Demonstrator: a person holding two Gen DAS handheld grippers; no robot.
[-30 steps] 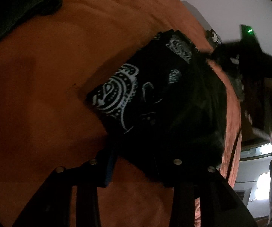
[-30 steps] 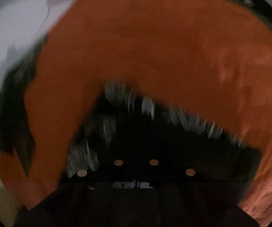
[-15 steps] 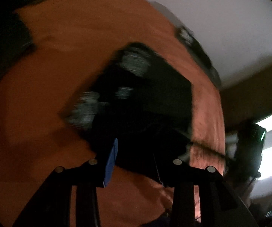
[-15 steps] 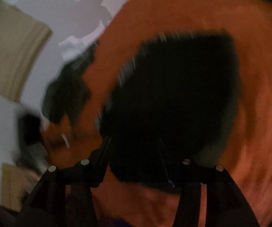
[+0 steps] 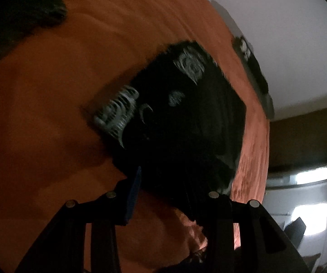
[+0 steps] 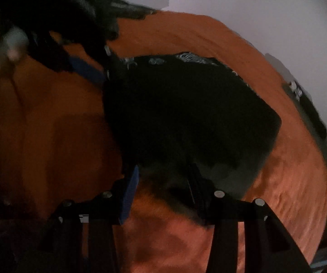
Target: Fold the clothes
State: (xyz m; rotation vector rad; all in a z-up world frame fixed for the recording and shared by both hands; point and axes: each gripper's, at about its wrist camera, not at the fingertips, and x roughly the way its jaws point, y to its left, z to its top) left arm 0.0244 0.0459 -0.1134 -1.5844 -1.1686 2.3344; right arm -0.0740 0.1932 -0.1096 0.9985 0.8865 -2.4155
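While both grippers, left (image 5: 170,186) and right (image 6: 163,188), gape wide holding nothing, black garment (image 6: 186,113) lies centre frame on orange cover (image 6: 38,136), seemingly folded compact; dim, so further folds uncertain.

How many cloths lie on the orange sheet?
3. A black bandana lies mid-sheet, in front of the left gripper. A dark cloth lies at the far left corner, and a patterned cloth at the wall-side edge. Others may lie out of view.
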